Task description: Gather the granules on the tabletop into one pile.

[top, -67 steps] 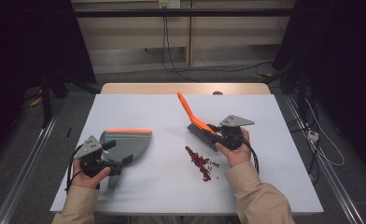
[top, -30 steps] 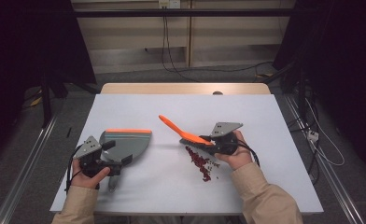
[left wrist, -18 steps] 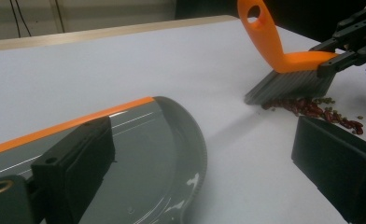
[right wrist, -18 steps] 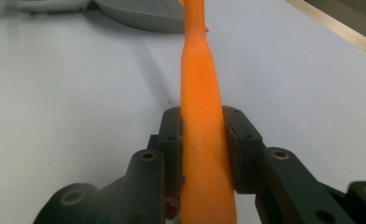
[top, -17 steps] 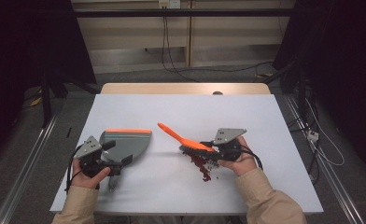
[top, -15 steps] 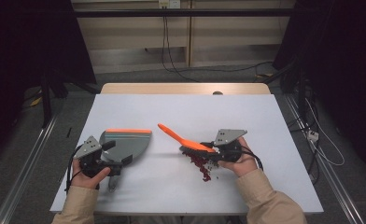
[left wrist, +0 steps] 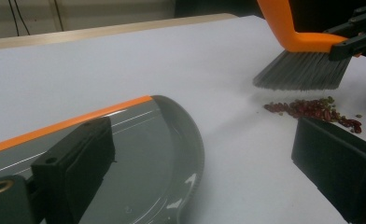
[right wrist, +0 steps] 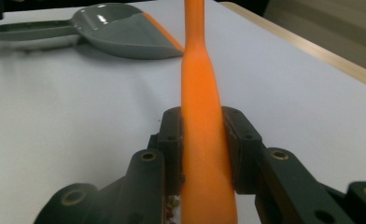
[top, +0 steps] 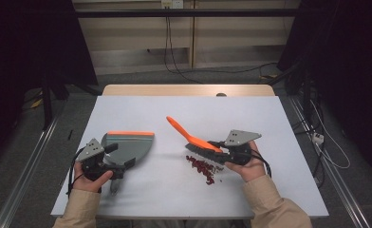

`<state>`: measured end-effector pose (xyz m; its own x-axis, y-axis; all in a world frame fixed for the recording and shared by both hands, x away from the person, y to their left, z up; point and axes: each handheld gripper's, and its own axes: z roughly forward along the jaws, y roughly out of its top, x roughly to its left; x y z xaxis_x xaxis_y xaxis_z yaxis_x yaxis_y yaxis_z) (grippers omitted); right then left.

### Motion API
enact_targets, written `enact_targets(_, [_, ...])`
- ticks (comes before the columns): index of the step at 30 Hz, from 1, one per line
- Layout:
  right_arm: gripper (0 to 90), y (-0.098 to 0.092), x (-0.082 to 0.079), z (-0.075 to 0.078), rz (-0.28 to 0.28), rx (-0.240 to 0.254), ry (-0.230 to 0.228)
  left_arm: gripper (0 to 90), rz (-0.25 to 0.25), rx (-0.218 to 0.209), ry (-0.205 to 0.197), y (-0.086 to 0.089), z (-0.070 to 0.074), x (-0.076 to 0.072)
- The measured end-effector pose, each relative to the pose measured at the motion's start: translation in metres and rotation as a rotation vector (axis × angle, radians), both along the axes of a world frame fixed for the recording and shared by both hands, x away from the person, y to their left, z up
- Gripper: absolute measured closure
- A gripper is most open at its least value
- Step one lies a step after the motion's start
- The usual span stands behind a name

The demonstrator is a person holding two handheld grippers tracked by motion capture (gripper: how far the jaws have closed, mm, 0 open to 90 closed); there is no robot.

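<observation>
A small pile of dark red beans (top: 203, 166) (left wrist: 312, 109) lies on the white table (top: 269, 118). My right gripper (top: 217, 153) (right wrist: 204, 140) is shut on the orange back of a brush (top: 184, 133) (right wrist: 197, 70). The grey bristles (left wrist: 302, 70) hang just above the table at the far side of the pile. The handle points up and to the left. A grey dustpan (top: 127, 145) (left wrist: 139, 154) (right wrist: 116, 28) with an orange lip lies flat at the left. My left gripper (top: 120, 156) (left wrist: 204, 177) is open, one jaw over the pan, the other over bare table.
The table's wooden far edge (top: 189, 90) borders a floor with cables. A metal rail (top: 27, 166) runs along the left. The dustpan's handle (top: 114, 186) points toward the near edge beside the left hand. White tabletop lies between the pan and the beans.
The brush has swung down from steeply tilted to low over the table. The right hand carried it rightward and nearer, to the beans. Left gripper and dustpan have stayed put.
</observation>
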<state>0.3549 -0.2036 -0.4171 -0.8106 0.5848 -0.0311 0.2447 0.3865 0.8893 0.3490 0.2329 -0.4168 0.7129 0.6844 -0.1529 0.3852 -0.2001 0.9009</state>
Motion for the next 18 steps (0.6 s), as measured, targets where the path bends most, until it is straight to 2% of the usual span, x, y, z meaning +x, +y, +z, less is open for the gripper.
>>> enact_targets(3, [71.5, -0.005, -0.005, 0.000, -0.084, 0.008, 0.006, 5.7, -0.002, -0.002, -0.001, 0.001, 0.000, 0.000])
enact_targets(9, [71.5, -0.013, -0.027, -0.002, -0.309, 0.047, 0.027, 5.7, -0.003, -0.006, -0.001, 0.002, 0.001, -0.001])
enact_targets(13, [71.5, -0.013, -0.044, -0.001, -0.429, 0.029, 0.000, 5.7, -0.006, -0.010, -0.004, 0.002, 0.001, 0.000])
enact_targets(14, [71.5, -0.014, -0.047, -0.002, -0.459, 0.037, 0.000, 5.7, -0.006, -0.010, -0.005, 0.001, 0.001, -0.001])
enact_targets(17, [71.5, -0.012, -0.055, -0.008, -0.503, 0.037, 0.012, 5.8, -0.006, -0.009, -0.005, 0.001, 0.002, -0.001])
enact_targets(18, [71.5, -0.011, -0.056, -0.011, -0.499, 0.034, 0.010, 5.7, -0.006, -0.009, -0.005, 0.001, 0.002, -0.001])
